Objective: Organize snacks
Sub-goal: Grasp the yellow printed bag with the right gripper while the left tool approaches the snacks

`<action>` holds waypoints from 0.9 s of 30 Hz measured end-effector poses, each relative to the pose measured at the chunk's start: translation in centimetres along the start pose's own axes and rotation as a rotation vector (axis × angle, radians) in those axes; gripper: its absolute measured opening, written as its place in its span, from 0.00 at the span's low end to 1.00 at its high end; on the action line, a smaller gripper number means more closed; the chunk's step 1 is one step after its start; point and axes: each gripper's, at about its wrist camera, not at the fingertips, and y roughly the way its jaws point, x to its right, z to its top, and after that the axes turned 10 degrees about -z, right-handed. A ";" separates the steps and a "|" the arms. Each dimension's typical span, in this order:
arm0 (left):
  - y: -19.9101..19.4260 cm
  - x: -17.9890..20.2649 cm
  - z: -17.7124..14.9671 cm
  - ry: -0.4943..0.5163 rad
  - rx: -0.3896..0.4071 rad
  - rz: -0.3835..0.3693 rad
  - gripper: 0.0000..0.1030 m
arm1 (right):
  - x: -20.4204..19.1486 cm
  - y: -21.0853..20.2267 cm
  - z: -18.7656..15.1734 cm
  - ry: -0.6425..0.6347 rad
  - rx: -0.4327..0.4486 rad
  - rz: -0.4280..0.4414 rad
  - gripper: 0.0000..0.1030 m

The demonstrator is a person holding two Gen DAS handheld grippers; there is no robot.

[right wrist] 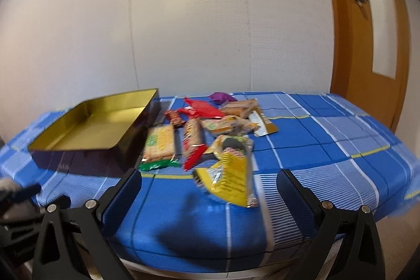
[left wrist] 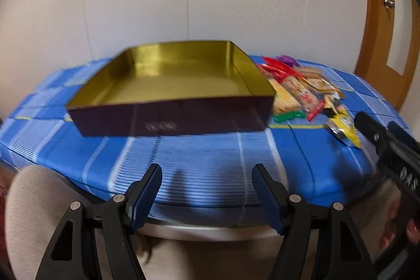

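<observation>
An empty tin box (left wrist: 168,85) with a gold inside and dark outer walls sits on the blue checked tablecloth; it also shows at the left in the right wrist view (right wrist: 89,127). A pile of snack packets (right wrist: 210,133) lies just right of the box; it also shows in the left wrist view (left wrist: 302,93). A yellow packet (right wrist: 231,180) lies nearest the front. My left gripper (left wrist: 207,190) is open and empty at the table's front edge, before the box. My right gripper (right wrist: 210,193) is open and empty, just in front of the yellow packet.
The table (right wrist: 328,148) stands against a pale wall. A wooden door (right wrist: 367,30) is at the right. The right gripper's body (left wrist: 388,148) shows at the right edge of the left wrist view. A beige seat (left wrist: 31,201) lies below the table's front.
</observation>
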 end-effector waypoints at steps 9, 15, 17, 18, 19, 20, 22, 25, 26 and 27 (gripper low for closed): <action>-0.1 1.0 -0.6 0.058 0.009 0.002 0.70 | 3.4 3.0 1.9 0.125 -0.064 -0.023 0.94; 0.1 1.5 -0.9 0.103 -0.022 0.015 0.70 | 2.9 5.6 3.3 0.065 -0.113 -0.007 0.85; 0.4 1.5 -0.9 0.103 -0.033 0.008 0.70 | 2.5 6.8 3.6 0.032 -0.143 0.009 0.82; 0.5 1.5 -0.9 0.100 -0.040 0.003 0.70 | 2.3 7.3 3.6 0.018 -0.160 0.018 0.82; 0.5 1.4 -1.0 0.097 -0.045 -0.002 0.70 | 2.2 7.7 3.6 0.008 -0.172 0.022 0.81; 0.6 1.4 -1.0 0.092 -0.055 -0.014 0.70 | 2.0 8.1 3.4 -0.005 -0.186 0.028 0.81; 0.8 1.2 -1.1 0.082 -0.073 -0.043 0.70 | 1.6 8.8 3.2 -0.026 -0.209 0.048 0.79; 0.9 1.4 -1.2 0.082 -0.083 -0.062 0.70 | 1.1 9.3 2.8 -0.033 -0.221 0.052 0.74; 0.8 1.4 -1.3 0.082 -0.083 -0.069 0.70 | 1.0 9.4 2.7 -0.034 -0.224 0.054 0.73; 0.8 1.4 -1.3 0.081 -0.081 -0.078 0.70 | 0.9 9.5 2.6 -0.038 -0.228 0.054 0.69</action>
